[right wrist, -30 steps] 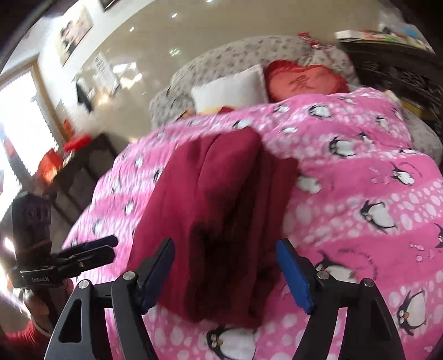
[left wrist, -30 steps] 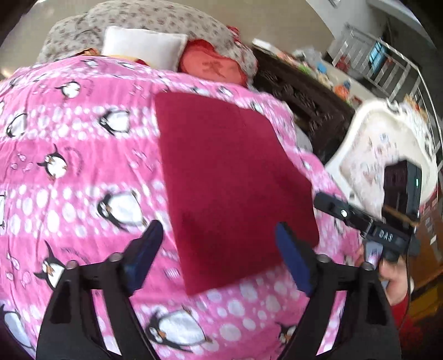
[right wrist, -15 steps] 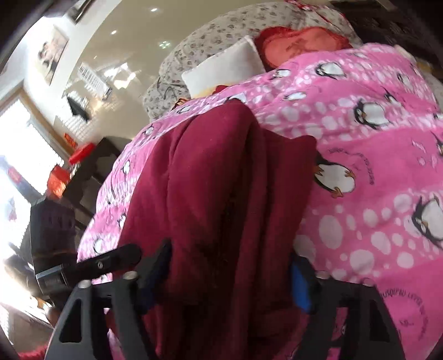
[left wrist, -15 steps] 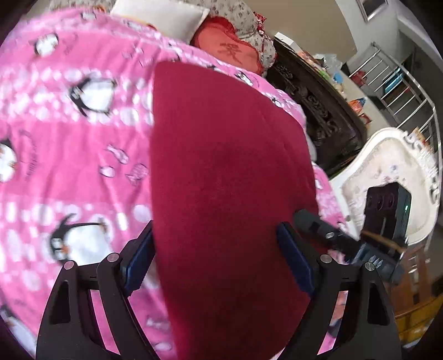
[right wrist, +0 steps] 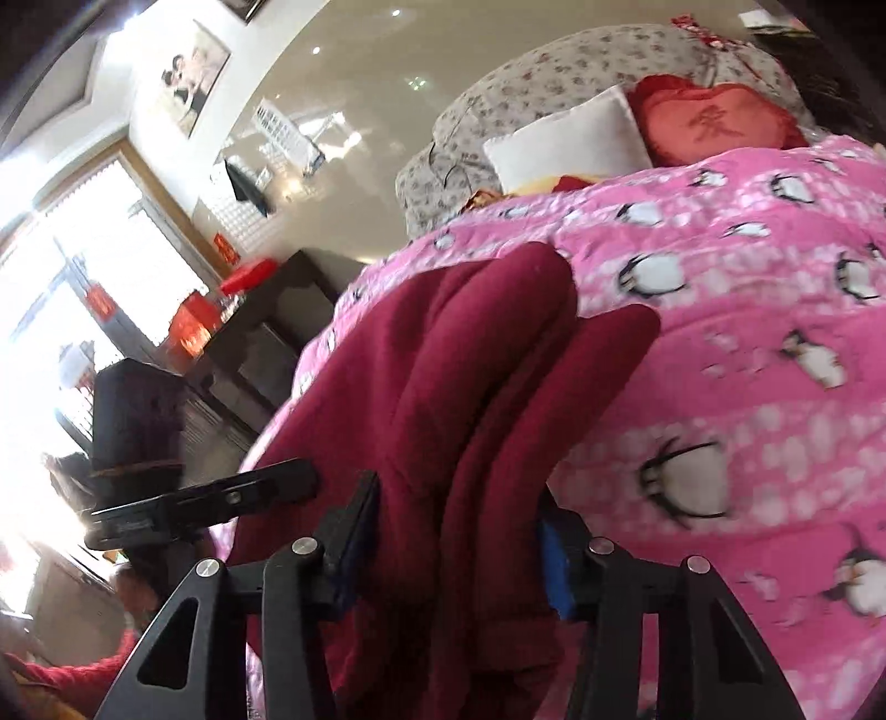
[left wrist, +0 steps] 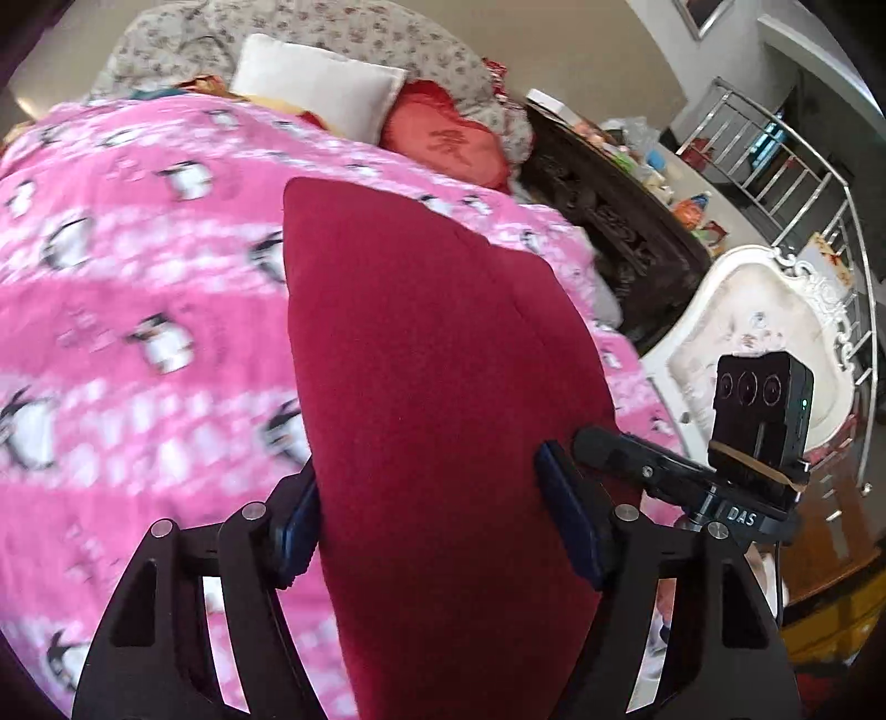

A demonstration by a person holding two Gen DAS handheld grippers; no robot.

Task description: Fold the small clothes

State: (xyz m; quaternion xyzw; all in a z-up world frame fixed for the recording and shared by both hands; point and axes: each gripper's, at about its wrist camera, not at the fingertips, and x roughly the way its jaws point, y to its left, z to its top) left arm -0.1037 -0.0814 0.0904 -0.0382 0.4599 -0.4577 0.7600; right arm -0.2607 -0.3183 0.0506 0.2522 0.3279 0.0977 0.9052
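A bed covered by a pink penguin-print blanket (left wrist: 138, 310) is filling most of both views, its pattern smeared by blur in places. At its far end a grey flowered bedding heap (left wrist: 354, 39) is backing a white pillow (left wrist: 321, 91) and a red cushion (left wrist: 448, 144).

The dark red garment (left wrist: 437, 399) is lying on the blanket toward its right side, and its near end is running out of the frame at the bottom, so its full outline is hard to make out. In the right wrist view the same cloth (right wrist: 459, 410) is bunching into thick rolled layers.

The left gripper (left wrist: 437, 526) is straddling the garment, its blue-padded fingers (left wrist: 570, 526) pressing against the cloth on both sides, apparently gripping it. The right gripper (right wrist: 454, 548) is likewise clamping the bunched folds, though its right pad is half buried in fabric. Each view is also catching the other gripper's black camera block at the edge.
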